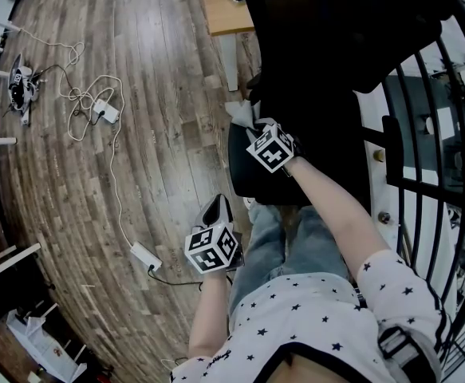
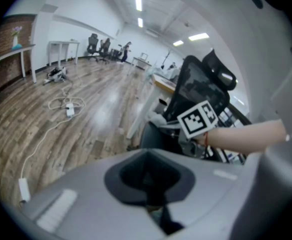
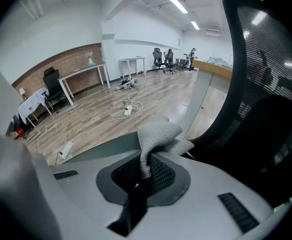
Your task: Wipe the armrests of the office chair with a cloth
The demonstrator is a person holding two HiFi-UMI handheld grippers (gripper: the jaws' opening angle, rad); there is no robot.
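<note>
In the right gripper view, the right gripper (image 3: 143, 176) is seen clamped on a grey cloth (image 3: 158, 133), which stands up from the jaws in a fold. The mesh back of the black office chair (image 3: 266, 84) fills that view's right side. The head view alone shows where this sits. The cloth (image 1: 240, 114) is held at the chair's (image 1: 320, 54) left edge, over a dark rounded part that cannot be identified as armrest or seat.

In the left gripper view, the left gripper (image 2: 152, 186) is shown with jaws together and nothing between them. In the head view it (image 1: 218, 211) is held low, apart from the chair.

The only print seen is the black-and-white square markers on the cube (image 2: 201, 119).
</note>
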